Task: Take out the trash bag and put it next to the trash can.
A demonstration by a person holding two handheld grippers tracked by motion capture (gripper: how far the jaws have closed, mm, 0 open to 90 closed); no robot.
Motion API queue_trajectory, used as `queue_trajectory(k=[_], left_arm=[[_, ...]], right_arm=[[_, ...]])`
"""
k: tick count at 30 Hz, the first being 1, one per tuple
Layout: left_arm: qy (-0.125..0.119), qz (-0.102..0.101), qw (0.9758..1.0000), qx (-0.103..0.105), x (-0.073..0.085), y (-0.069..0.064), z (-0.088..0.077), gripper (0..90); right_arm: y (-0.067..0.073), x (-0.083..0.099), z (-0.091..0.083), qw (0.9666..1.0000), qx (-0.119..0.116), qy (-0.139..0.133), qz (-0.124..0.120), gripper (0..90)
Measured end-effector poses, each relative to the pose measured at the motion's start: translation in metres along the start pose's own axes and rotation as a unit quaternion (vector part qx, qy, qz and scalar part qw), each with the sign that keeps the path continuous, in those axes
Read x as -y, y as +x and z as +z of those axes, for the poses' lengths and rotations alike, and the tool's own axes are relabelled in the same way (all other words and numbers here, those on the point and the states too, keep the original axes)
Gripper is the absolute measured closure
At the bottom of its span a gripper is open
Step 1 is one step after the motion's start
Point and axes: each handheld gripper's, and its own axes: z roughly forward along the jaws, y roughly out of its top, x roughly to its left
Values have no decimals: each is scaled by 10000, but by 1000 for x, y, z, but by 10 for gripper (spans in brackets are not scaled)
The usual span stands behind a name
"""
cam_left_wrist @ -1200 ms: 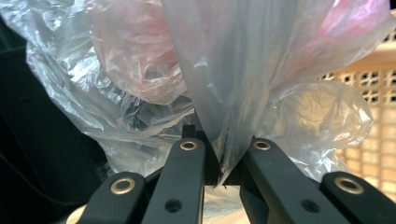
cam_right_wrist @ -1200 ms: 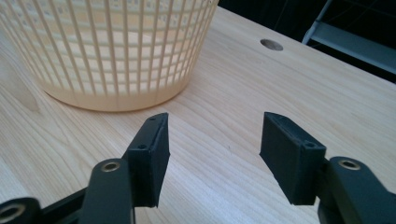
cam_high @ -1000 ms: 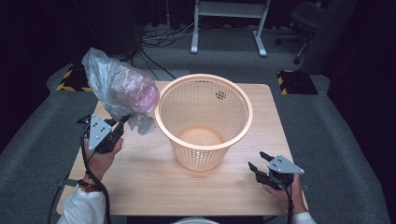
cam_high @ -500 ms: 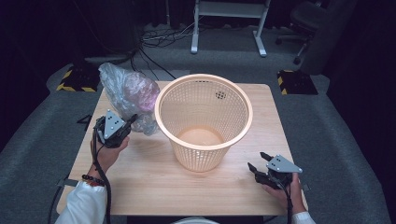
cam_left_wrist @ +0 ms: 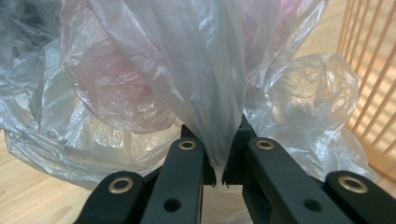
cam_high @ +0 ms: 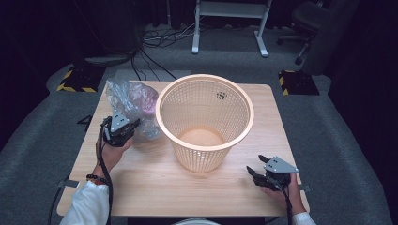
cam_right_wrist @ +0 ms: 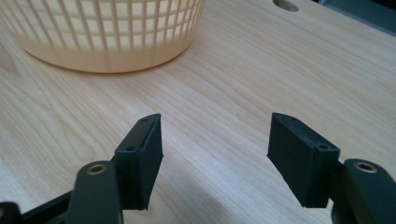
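A crumpled clear plastic bag point(cam_high: 133, 105) with something pink inside rests on the table's left side, beside a peach lattice basket point(cam_high: 205, 119). My left gripper point(cam_high: 133, 126) is shut on a gathered fold of the plastic bag point(cam_left_wrist: 219, 107), pinched between the jaws. The basket point(cam_left_wrist: 369, 70) stands just to the bag's right. My right gripper point(cam_high: 253, 168) rests low near the table's front right corner, open, with bare wood between its fingers point(cam_right_wrist: 144, 154). The basket's base point(cam_right_wrist: 102, 32) lies ahead of it.
The wooden table point(cam_high: 155, 187) has free room in front of the basket. A small round hole point(cam_right_wrist: 286, 4) is in the tabletop far right. Grey carpet, cables, a desk frame point(cam_high: 230, 28) and an office chair point(cam_high: 312, 18) lie beyond the table.
My left gripper has come down and toward the basket with the bag, which has sunk from held up in the air to resting on the table. The right gripper has stayed put.
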Motion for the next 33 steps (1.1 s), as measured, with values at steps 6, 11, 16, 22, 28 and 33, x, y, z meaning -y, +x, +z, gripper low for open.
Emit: queue_trajectory(k=[6,11,16,22,28,33], left_arm=[[223,23,9997,71,2,2,8,868],[406,-5,9991,103,5,2,15,862],[566,-10,9982,182,7,4,21,847],[622,-63,9978,207,7,4,20,786],[625,11,9978,238,4,3,17,655],[661,8,9975,256,2,1,16,526]], right_arm=[[5,-1,2,9998,-122,77,-149,354],[5,0,3,9998,-109,98,-150,357],[3,1,3,10000,-52,65,-43,361],[5,1,5,9998,-93,117,-93,361],[6,2,5,9998,-114,135,-87,361],[6,2,7,9997,-130,162,-112,361]])
